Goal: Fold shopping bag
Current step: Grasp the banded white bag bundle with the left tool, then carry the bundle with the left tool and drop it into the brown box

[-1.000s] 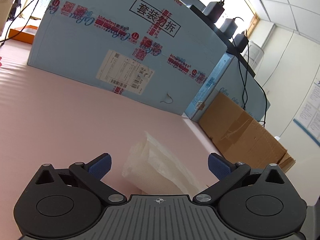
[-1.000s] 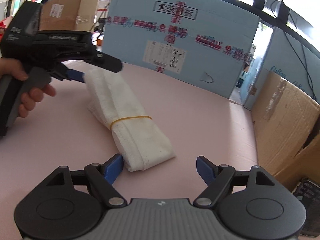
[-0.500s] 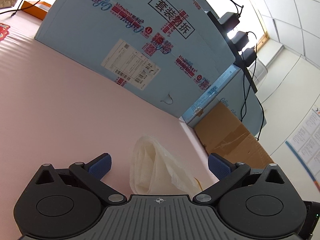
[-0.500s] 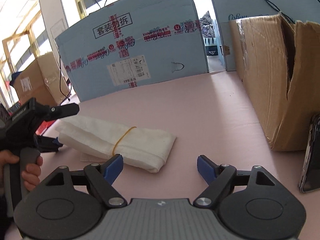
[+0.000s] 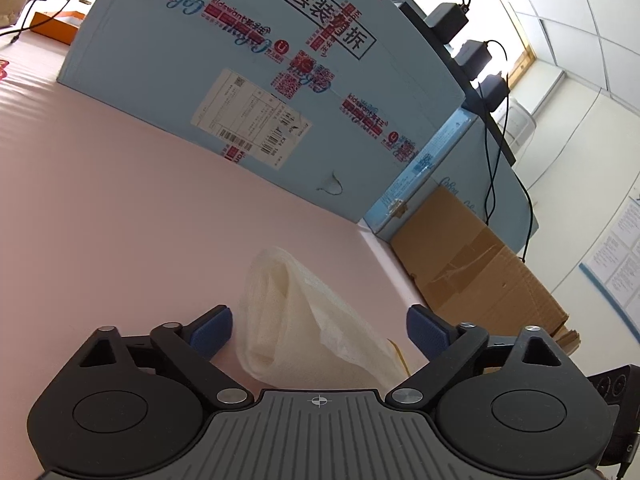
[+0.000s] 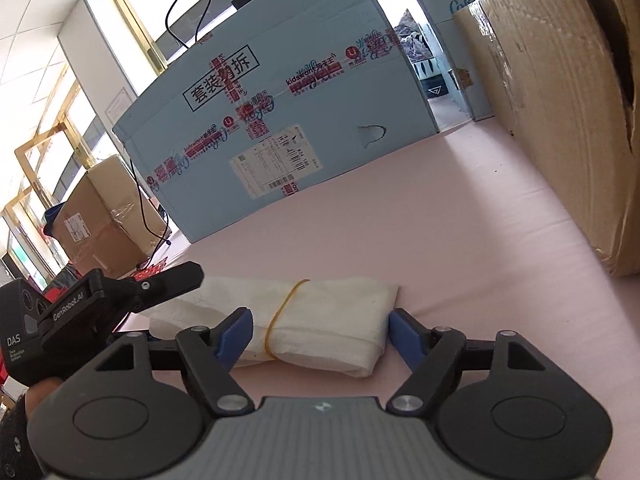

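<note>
A white shopping bag (image 6: 320, 320) lies folded into a long roll on the pink table, bound near its middle by a yellow rubber band (image 6: 282, 312). My right gripper (image 6: 320, 330) is open, its blue pads on either side of the roll's right half, low over it. My left gripper (image 5: 318, 328) is open around the roll's other end (image 5: 296, 320), which bulges loosely. In the right wrist view the left gripper's body (image 6: 100, 304) shows at the left, held by a hand.
A large blue carton (image 6: 280, 128) stands across the back of the table (image 6: 440, 240). A brown cardboard box (image 6: 568, 100) stands at the right. Another brown box (image 6: 104, 216) is at the far left. A dark device (image 5: 616, 384) lies at the right edge.
My right gripper has swung round and dropped low, so the roll now lies between its open pads. My left gripper has stayed open at the roll's end, shifting slightly.
</note>
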{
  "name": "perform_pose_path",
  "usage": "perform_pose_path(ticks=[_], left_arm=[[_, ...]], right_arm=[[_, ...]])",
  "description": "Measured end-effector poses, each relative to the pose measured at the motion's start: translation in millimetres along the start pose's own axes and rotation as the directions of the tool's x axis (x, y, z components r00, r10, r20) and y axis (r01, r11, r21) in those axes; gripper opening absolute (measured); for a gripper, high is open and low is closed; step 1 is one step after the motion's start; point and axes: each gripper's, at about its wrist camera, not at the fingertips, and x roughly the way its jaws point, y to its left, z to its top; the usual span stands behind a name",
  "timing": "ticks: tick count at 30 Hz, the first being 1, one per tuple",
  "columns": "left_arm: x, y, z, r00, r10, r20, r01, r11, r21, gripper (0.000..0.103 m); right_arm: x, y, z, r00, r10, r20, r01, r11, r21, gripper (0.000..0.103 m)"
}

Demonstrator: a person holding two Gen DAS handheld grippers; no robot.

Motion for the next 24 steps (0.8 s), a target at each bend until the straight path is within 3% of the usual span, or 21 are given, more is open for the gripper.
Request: perform_pose_path(ticks=[1,2,4,10,18,24], left_arm=[[1.8,-0.4,-0.5,1.000,-0.004,-0.010,0.004,1.000,0.000,0.065],[2.4,0.0,-0.8,1.000,-0.004,-0.013,0.004,1.000,-0.002,0.063],[2.7,1.3,-0.9,1.000,-0.005,-0.016,0.005,1.000,-0.007,0.048],[-2.6,-7.5,-3.0,1.000,0.011,0.009,-0.012,0.999,0.032,0.041],[-36.3,-43.4,-3.4,0.989,-0.034,0.144,0.022,0.996,0.084,0.041],[-54.1,-96.0,8.0,0.961,-0.159,0.225,0.120,0.977,0.178,0.041]], right_arm=[[-0.2,0.0,-0.1,1.000,-0.008,0.004,0.008,1.000,0.001,0.070],[-0.6,-0.9,-0.4,1.000,-0.013,0.008,0.013,1.000,0.006,0.068],[-2.0,-3.7,-0.9,1.000,-0.024,0.017,0.023,0.999,0.024,0.056],[-6.3,-13.1,-2.0,0.998,-0.034,0.043,0.030,0.996,0.078,0.030],[-38.7,-2.8,-2.5,0.978,0.021,0.206,-0.018,1.000,-0.018,0.028],[-93.3,-0.1,21.4,0.930,0.077,0.360,-0.051,0.995,-0.081,0.029]])
